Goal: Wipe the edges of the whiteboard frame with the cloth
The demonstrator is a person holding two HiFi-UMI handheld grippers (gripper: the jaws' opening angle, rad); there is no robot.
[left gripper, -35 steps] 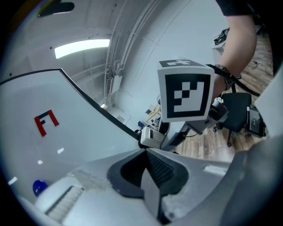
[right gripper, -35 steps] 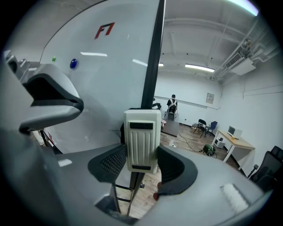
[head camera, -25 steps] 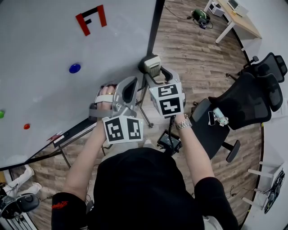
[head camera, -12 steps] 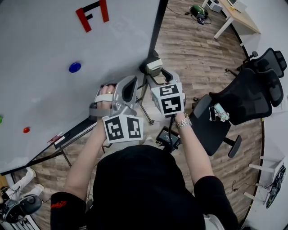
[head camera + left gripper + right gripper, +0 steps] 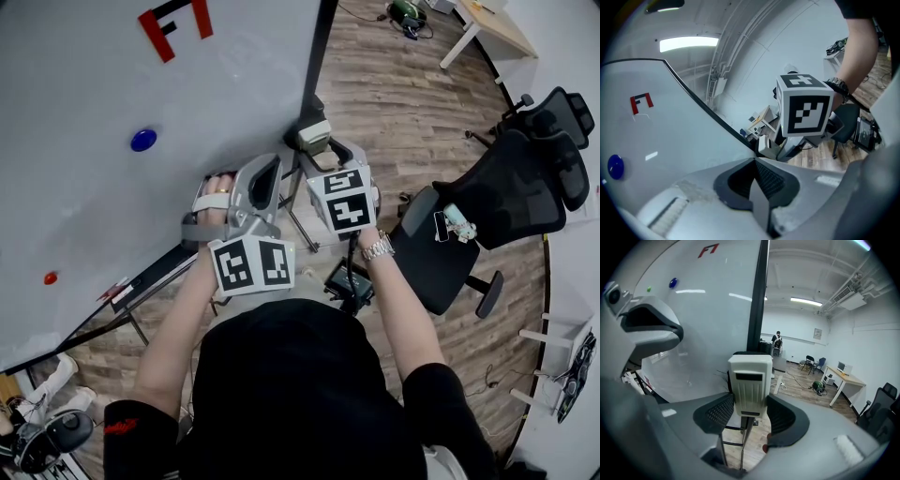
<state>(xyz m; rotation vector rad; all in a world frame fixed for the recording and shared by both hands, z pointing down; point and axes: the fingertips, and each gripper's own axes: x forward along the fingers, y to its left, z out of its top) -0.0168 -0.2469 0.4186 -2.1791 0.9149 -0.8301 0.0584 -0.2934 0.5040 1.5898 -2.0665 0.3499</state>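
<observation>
Since a second ago the head view has tipped, sliding the red mark (image 5: 173, 26) and blue magnet (image 5: 142, 140) up and left across the whiteboard (image 5: 84, 84), while both grippers hold nearly the same spots. A red magnet (image 5: 50, 277) sits low at the board's left. The left gripper (image 5: 754, 164) is pinched together on nothing, near the board face. Right of it runs the black whiteboard frame (image 5: 758, 296). The right gripper (image 5: 751, 413) clamps a white whiteboard eraser (image 5: 750, 380), lined up on that edge; whether they touch cannot be told. An office chair (image 5: 506, 197) stands far right.
</observation>
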